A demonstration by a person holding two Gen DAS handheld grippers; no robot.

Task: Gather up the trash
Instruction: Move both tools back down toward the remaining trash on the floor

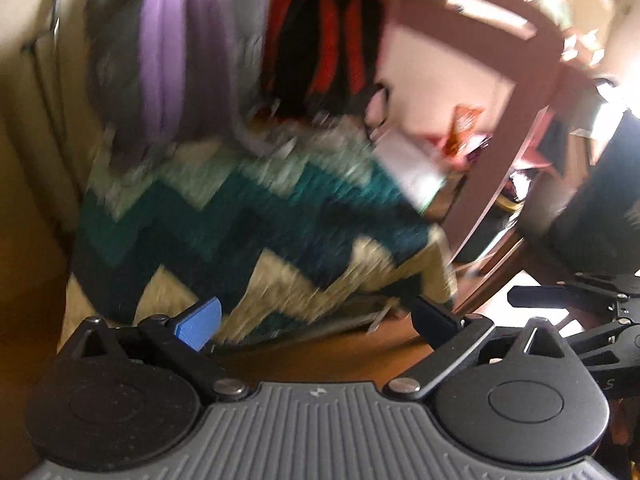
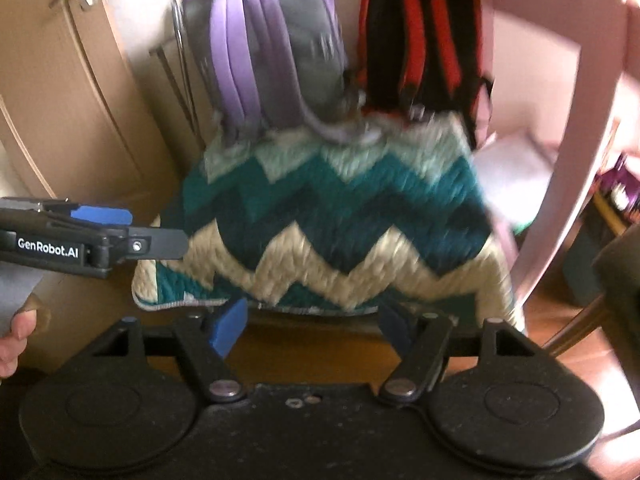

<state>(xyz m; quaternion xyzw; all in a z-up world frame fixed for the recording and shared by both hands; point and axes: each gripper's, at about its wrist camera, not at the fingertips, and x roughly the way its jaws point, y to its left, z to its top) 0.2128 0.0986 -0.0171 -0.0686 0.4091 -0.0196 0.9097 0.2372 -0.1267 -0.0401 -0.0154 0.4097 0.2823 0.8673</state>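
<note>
Both views are blurred by motion. My left gripper [image 1: 316,322] is open and empty, held above the near edge of a teal and cream zigzag rug [image 1: 256,216]. An orange snack wrapper [image 1: 464,128] lies on the floor under a pink table, beyond the rug's far right corner, next to a white sheet of paper [image 1: 412,172]. My right gripper [image 2: 312,326] is open and empty over the near edge of the same rug [image 2: 332,216]. The left gripper [image 2: 132,228] also shows at the left edge of the right wrist view. The white paper [image 2: 516,168] shows at the right.
A purple and grey backpack [image 2: 272,48] and a red and black backpack [image 2: 420,40] lean on the wall behind the rug. A pink table leg [image 2: 576,152] stands at the right. A beige cabinet door [image 2: 60,100] is at the left. The floor is brown wood.
</note>
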